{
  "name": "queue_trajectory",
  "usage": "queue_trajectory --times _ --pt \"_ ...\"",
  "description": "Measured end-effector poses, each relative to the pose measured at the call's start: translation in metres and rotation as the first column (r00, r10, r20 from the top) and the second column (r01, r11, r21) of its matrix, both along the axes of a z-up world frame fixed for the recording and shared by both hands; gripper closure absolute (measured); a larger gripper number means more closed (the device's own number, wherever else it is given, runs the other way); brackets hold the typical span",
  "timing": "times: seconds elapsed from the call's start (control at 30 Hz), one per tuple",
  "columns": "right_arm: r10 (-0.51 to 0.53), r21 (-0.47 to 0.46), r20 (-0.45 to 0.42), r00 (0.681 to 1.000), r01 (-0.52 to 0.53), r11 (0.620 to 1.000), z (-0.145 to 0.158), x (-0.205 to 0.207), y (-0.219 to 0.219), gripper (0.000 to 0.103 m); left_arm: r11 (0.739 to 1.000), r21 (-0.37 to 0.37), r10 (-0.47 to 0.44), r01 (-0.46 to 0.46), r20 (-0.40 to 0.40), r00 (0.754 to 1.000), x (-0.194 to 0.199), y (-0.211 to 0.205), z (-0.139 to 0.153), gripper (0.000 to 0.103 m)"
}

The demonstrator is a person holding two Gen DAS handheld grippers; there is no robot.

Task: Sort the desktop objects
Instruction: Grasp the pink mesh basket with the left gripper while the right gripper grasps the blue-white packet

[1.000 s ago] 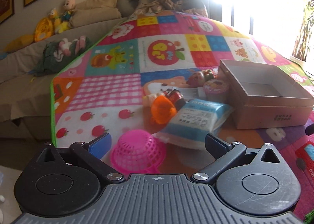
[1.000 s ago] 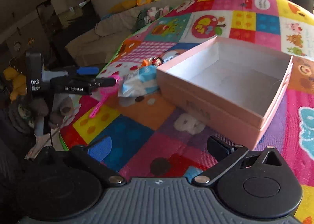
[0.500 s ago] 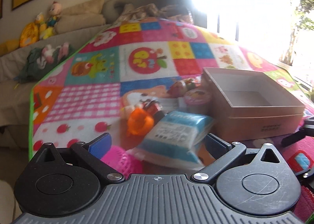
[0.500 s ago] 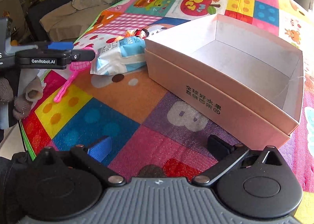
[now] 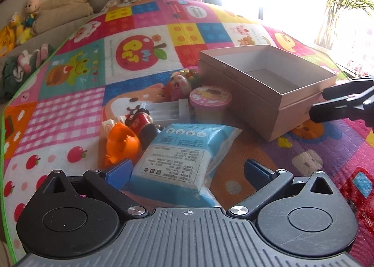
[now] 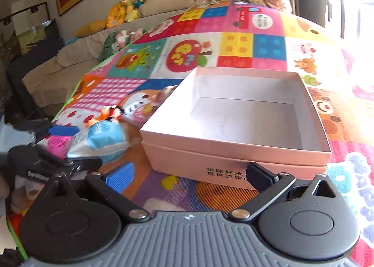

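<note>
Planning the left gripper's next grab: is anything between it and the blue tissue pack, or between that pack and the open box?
Nothing visible blocks the left hand-held gripper: its open jaws already flank the near end of the blue tissue pack. Toward the pink box, bare mat lies between; the pink-lidded cup stands just left of that line.

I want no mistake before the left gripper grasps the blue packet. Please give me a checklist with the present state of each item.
1. Left gripper jaws open: ok.
2. Blue packet between the jaws: ok.
3. Orange toy clear of the left jaw: not ok, very close.
4. Pink box empty and open: ok.
5. Right gripper away from the packet: ok.
6. Packet free of things beneath: cannot tell.
</note>
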State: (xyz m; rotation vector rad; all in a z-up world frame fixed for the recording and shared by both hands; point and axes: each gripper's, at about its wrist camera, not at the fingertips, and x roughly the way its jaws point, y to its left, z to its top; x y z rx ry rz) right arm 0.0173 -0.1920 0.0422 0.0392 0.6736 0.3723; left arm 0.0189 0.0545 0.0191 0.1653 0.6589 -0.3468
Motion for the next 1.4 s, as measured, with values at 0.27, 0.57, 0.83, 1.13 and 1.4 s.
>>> queue_trajectory --times 0.27,0.57,0.83,1.13,1.4 --pt "0.133 0.083 0.027 0.991 -0.135 0.987 0.030 -0.018 0.024 0.000 0.981 -0.122 -0.152 0.149 -0.018 0.988 -0.058 0.002 0.016 0.000" --pt "0.202 -0.243 0.050 0.978 -0.185 0.952 0.005 0.001 0.155 0.019 0.939 -0.021 0.343 -0.343 0.058 0.937 -0.085 0.100 0.031 0.000" --pt "0.210 -0.320 -0.017 0.978 -0.204 0.925 -0.016 0.007 0.173 0.035 0.918 -0.073 0.389 -0.389 -0.008 0.921 -0.055 0.102 0.022 0.000" --pt "0.193 -0.251 -0.121 0.974 -0.218 0.943 -0.013 -0.047 0.072 0.048 0.916 0.028 0.402 -0.401 -0.048 0.914 -0.013 0.073 -0.013 0.016" --pt "0.159 -0.192 -0.064 0.985 -0.168 0.967 -0.010 -0.048 0.027 0.037 0.962 0.039 0.270 -0.269 -0.033 0.962 -0.028 0.042 0.000 0.024"
